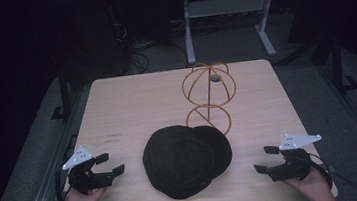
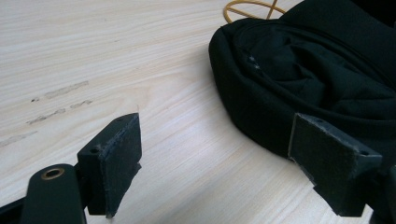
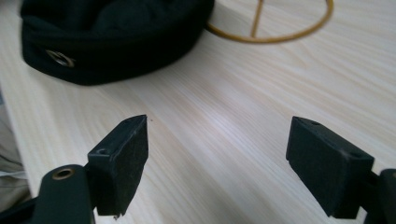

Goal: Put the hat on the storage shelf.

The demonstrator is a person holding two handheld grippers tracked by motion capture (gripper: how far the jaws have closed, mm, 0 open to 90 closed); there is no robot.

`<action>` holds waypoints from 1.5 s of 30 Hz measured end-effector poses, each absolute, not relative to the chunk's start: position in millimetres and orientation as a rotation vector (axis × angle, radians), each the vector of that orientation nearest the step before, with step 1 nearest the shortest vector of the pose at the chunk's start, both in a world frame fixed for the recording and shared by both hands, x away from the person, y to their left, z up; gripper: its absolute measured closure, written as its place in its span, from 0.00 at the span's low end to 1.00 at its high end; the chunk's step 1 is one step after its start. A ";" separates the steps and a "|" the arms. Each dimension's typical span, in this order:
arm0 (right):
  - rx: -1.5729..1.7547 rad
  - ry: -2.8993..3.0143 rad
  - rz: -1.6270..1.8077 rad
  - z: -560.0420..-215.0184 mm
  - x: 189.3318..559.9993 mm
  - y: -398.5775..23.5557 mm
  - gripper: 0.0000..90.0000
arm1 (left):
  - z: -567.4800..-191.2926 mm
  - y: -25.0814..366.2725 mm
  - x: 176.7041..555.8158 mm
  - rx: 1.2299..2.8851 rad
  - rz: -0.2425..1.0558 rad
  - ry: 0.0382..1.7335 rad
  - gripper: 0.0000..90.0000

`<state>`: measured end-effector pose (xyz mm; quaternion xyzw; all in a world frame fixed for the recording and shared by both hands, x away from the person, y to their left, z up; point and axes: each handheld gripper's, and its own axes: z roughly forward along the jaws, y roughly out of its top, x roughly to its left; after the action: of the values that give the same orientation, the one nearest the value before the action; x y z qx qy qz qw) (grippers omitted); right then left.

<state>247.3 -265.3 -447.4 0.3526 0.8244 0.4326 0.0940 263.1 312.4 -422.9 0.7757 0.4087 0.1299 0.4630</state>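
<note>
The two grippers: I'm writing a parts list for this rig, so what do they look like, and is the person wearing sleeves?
Both are black. The left gripper and right gripper each carry a pale grey three-cornered plate with small holes on top and trail a black cable. Each jaw ends in a flat, rectangular dark pad with a screw hole; a brass-ringed hole sits at the jaw base. No sleeves show at the wrists.

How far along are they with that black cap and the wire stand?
Nothing looks done yet. The black cap lies flat on the table, just in front of the wire stand, whose top is bare. Nothing is in hand: the left gripper and the right gripper sit open on either side of the cap, apart from it. Left, probably: gripping the cap, lifting it and setting it on the stand.
</note>
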 end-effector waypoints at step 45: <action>0.492 2.778 1.147 -368.7 256.4 -107.7 0.31 | -427.2 311.6 268.9 1.935 0.321 0.989 0.18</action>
<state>256.4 -107.7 -368.7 0.1613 0.9111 0.3762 0.0482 268.9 311.6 -427.2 0.7842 0.4011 0.1300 0.4552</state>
